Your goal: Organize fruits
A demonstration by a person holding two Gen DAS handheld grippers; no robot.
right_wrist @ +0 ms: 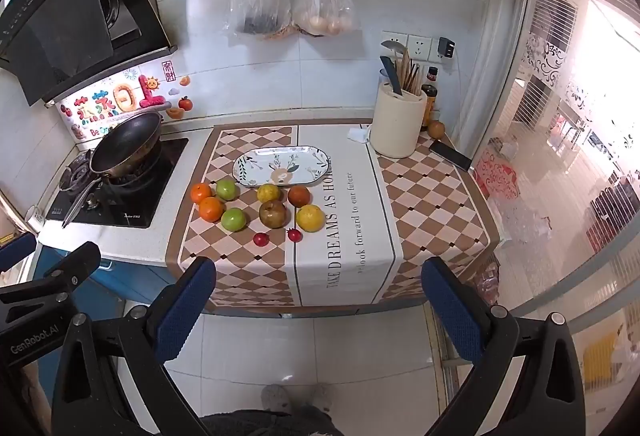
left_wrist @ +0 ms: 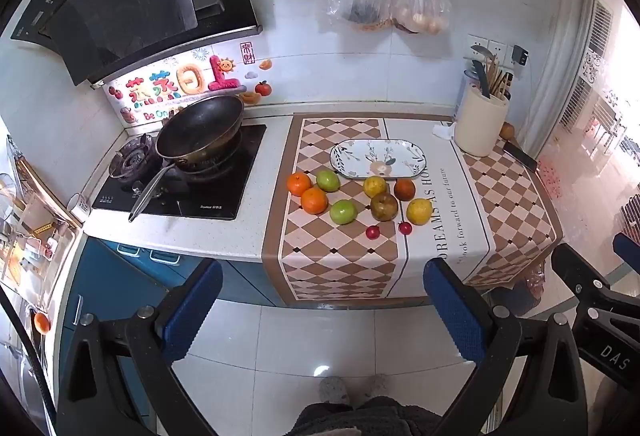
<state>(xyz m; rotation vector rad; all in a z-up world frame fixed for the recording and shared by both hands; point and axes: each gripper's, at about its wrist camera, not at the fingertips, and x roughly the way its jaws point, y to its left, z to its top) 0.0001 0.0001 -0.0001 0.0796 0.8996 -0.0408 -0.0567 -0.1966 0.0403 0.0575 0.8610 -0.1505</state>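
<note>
Blue-padded and spread wide, both tongs are empty: the left tongs [left_wrist: 322, 300] and the right tongs [right_wrist: 318, 296] hang over the floor, tilted down toward the surface [left_wrist: 224, 228] ahead, touching nothing.

Beyond the pads, past the near edge of the checked cloth [right_wrist: 248, 268], lie the fruits. Nearest the tongs are two small red fruits [right_wrist: 261, 239] (cherry-sized, too small to name). Farther out sit a brown apple [right_wrist: 273, 213] and a yellow fruit [right_wrist: 310, 218]; to the left of these, two oranges [right_wrist: 211, 209] and two green fruits [right_wrist: 233, 219] cluster close together. A second yellow fruit [right_wrist: 268, 192] and a dark reddish fruit [right_wrist: 299, 195] lie just short of the oval plate [right_wrist: 244, 165], which is empty and farthest from the tongs. Off to the left a wok [left_wrist: 200, 129] rests on the stove; off to the right stands a utensil holder [right_wrist: 398, 127].

No fruit is on the plate yet, so the work looks barely begun. To do the reach well, I would bring one set of tongs in low over a fruit at the rim of the group, straddle it squarely across its widest part, and close gently: round fruit will likely roll if nudged off-centre, and the tightly packed oranges leave little room for a pad between them.
</note>
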